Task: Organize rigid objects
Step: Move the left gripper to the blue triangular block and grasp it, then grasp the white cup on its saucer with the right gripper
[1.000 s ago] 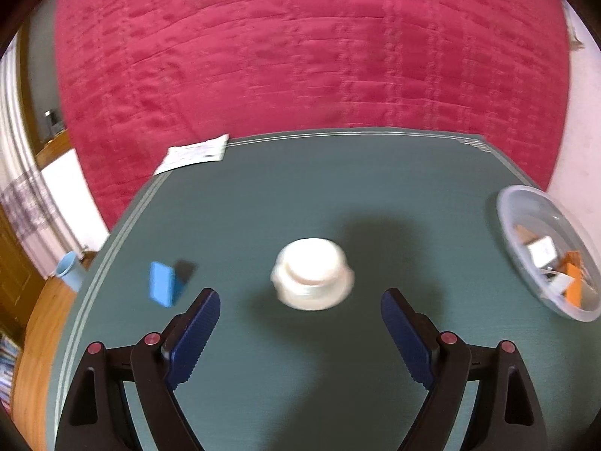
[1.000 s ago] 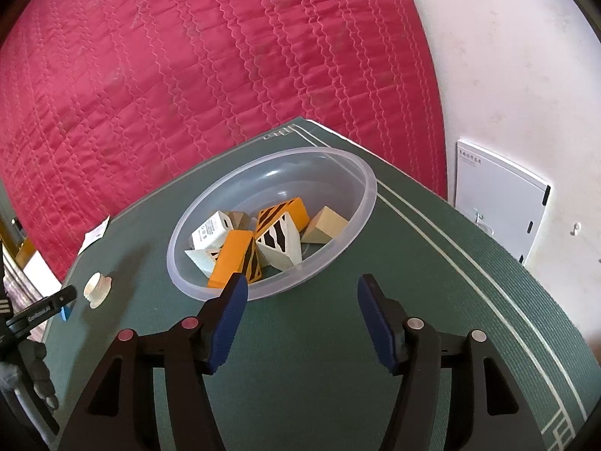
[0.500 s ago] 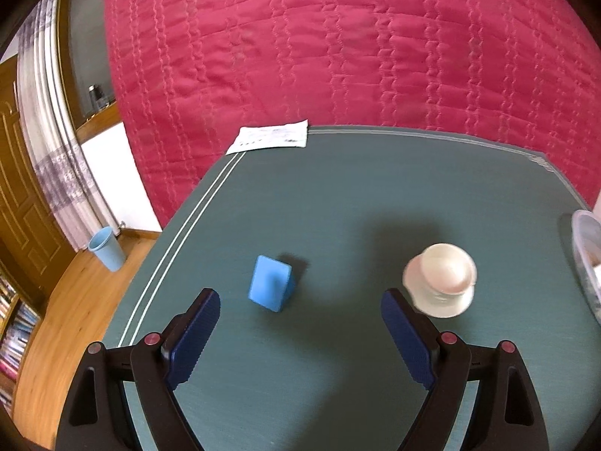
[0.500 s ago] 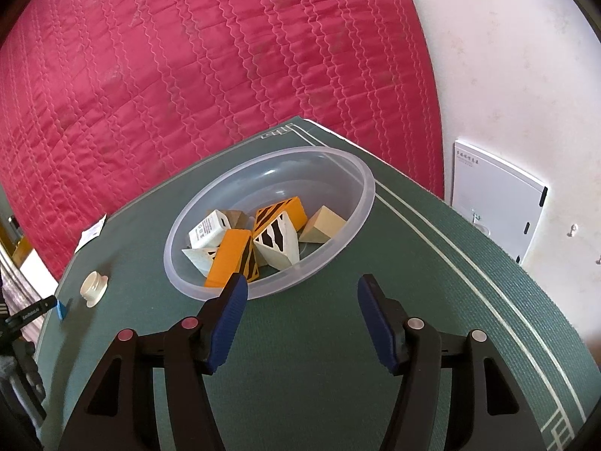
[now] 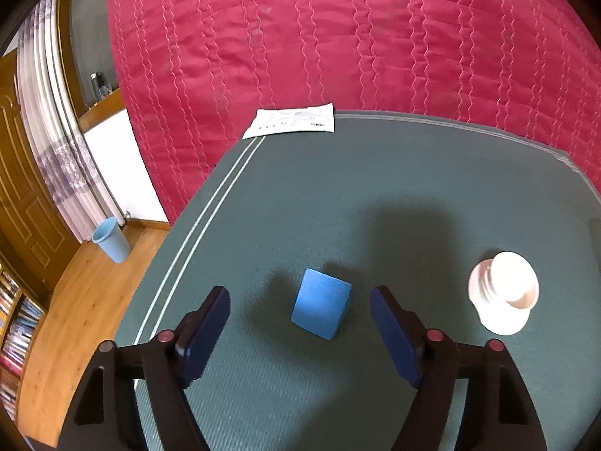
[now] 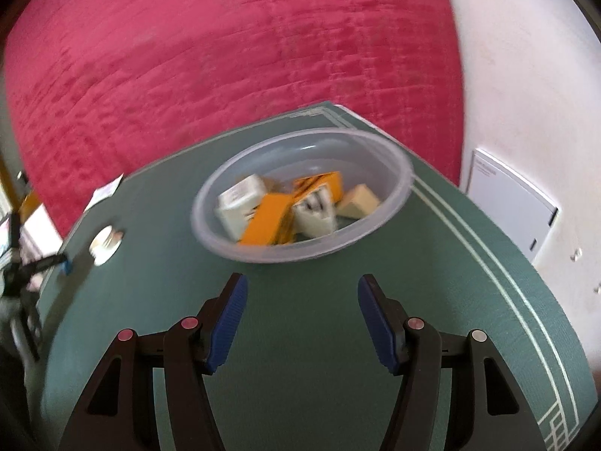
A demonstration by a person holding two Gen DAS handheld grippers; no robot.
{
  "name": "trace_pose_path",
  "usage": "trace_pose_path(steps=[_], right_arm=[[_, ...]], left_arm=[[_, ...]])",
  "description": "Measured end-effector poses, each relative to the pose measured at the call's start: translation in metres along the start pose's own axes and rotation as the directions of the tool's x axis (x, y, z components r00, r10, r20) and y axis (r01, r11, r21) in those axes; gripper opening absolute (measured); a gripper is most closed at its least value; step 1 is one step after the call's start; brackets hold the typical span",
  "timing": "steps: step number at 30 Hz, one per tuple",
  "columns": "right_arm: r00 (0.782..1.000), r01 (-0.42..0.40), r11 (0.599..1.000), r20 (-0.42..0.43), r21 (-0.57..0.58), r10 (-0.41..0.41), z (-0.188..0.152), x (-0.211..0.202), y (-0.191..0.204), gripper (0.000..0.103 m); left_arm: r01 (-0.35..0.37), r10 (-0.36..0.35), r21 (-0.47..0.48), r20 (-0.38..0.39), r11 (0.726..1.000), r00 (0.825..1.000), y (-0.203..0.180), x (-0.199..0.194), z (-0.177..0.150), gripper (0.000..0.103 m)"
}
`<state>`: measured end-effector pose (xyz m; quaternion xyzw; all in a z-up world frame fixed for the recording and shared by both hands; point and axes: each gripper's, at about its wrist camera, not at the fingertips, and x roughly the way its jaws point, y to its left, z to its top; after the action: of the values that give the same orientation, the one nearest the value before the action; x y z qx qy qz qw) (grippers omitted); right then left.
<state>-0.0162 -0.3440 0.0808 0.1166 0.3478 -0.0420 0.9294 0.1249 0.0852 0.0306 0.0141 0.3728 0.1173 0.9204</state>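
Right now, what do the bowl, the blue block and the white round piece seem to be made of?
The bowl looks like thin clear plastic: the boxes inside show through its cloudy, glossy wall. The blue block seems foam or matte plastic: flat even colour, no shine, sharp edges; I cannot tell which. The white round piece looks like smooth moulded plastic, cream-white and ridged at the side, though ceramic is possible.

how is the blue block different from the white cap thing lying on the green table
The blue block is flat-faced and square-cornered; the white cap is round, with a ribbed neck and a wider rim. The block lies between the fingers of the left tool, whose jaws are closing without yet touching it; the cap lies off to that tool's right, outside the fingers. Both rest loose on the green table, outside the clear bowl.
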Motion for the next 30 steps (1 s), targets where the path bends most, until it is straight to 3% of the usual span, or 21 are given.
trace_pose_path(steps=[7,10,12,13,19,24,30], right_arm=[[0.994,-0.108,0.989,-0.042,-0.105,0.104,-0.005,-0.005,0.042,0.062],[0.988,-0.148,0.980,-0.070,-0.131,0.140,-0.004,0.000,0.059,0.062],[0.985,-0.163,0.975,-0.084,-0.148,0.152,-0.004,0.005,0.070,0.062],[0.983,-0.173,0.972,-0.094,-0.158,0.159,-0.005,0.008,0.077,0.062],[0.967,-0.232,0.952,-0.157,-0.198,0.203,-0.008,0.028,0.117,0.062],[0.949,-0.283,0.931,-0.205,-0.229,0.238,-0.008,0.050,0.152,0.062],[0.905,-0.373,0.906,-0.295,-0.199,0.308,-0.001,0.081,0.190,0.062]], left_arm=[[0.043,-0.044,-0.022,-0.048,0.999,0.998,0.005,0.017,0.001,0.062],[0.072,-0.073,-0.025,-0.057,0.997,0.996,0.006,0.021,0.002,0.051],[0.094,-0.095,-0.021,-0.062,0.995,0.994,0.005,0.023,0.001,0.034],[0.106,-0.106,-0.018,-0.059,0.994,0.993,0.004,0.022,0.001,0.031],[0.145,-0.146,-0.036,-0.029,0.989,0.989,0.008,0.017,-0.002,0.031],[0.137,-0.138,-0.044,-0.005,0.990,0.990,0.009,0.012,-0.002,0.031],[0.148,-0.147,-0.074,0.026,0.986,0.989,0.011,-0.001,-0.003,0.031]])
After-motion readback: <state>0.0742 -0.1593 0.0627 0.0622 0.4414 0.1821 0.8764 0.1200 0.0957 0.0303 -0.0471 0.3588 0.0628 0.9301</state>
